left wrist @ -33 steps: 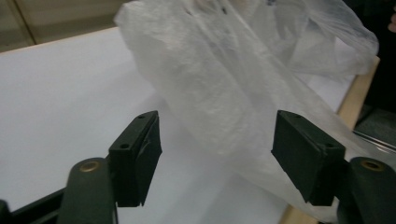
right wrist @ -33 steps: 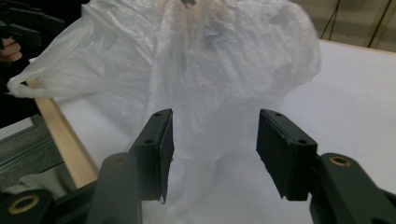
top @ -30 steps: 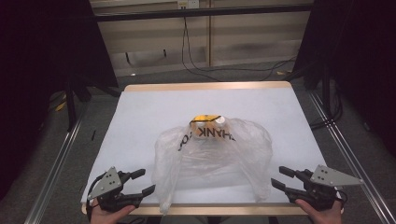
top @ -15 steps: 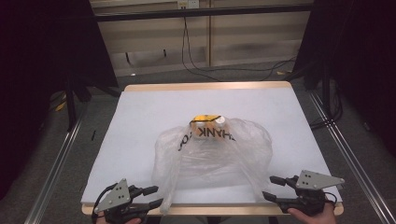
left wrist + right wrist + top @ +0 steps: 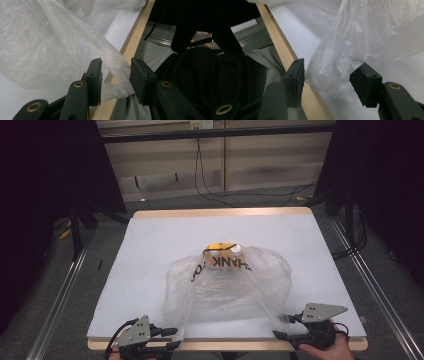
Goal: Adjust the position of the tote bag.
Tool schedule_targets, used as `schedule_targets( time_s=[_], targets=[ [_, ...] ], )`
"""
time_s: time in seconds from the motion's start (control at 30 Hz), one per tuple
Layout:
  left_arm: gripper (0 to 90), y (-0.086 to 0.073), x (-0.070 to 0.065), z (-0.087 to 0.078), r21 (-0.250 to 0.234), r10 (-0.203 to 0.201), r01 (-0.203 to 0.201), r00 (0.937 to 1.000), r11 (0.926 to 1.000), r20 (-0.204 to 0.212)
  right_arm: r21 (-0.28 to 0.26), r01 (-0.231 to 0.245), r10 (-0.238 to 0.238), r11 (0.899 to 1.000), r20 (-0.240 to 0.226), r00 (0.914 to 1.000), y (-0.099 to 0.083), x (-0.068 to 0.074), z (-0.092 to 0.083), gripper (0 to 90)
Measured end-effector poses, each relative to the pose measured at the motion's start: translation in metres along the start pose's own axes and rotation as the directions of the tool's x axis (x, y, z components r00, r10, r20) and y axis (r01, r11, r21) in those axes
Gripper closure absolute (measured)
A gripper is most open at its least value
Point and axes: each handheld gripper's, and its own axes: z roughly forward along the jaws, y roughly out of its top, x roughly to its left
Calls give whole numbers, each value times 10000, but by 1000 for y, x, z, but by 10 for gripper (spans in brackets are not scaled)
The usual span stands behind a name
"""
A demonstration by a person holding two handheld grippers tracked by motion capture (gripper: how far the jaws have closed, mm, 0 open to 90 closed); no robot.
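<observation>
A clear plastic bag [image 5: 230, 285] with dark lettering lies on the white table top [image 5: 160, 245]. A yellow item [image 5: 218, 245] shows at the bag's far side. My left gripper [image 5: 172, 338] is at the front left edge, and the left bag handle [image 5: 112, 55] runs between its jaws [image 5: 115, 67]. Those jaws have just been closing, but a gap still shows beside the plastic. My right gripper [image 5: 280, 326] is at the front right. The right handle [image 5: 329, 62] bunches between its jaws [image 5: 327, 72], which have also just been closing. One pad brushes the plastic and the other stands apart from it.
The table's wooden front edge [image 5: 235, 346] runs right under both grippers. Metal rails [image 5: 55, 305] flank the table on the floor, and cables [image 5: 235, 195] lie on the floor behind it. A person's grey trousers [image 5: 150, 50] show beyond the edge.
Both grippers have moved inward along the front edge to the bag's handles. The left jaws are narrower than before, and each handle now lies between a pair of jaws.
</observation>
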Motion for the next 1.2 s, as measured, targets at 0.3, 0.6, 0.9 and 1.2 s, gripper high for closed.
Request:
schedule_targets(
  time_s=[0.3,0.6,0.9,1.2],
  targets=[
    [481,1,0,10,652,127,-128,9999,9978,10,290,263,-258,9992,-192,9995,4,1,11,482],
    [508,1,0,18,1340,279,-297,9995,9905,150,272,142,-135,9995,-266,9996,4,-1,12,747],
    [635,2,2,26,2105,390,-407,9992,9767,122,118,163,-157,9998,-458,9988,4,-1,10,849],
    [846,3,5,17,1322,86,-73,9999,9912,-92,-152,163,-168,9998,-346,9993,5,-1,7,856]
  ],
)
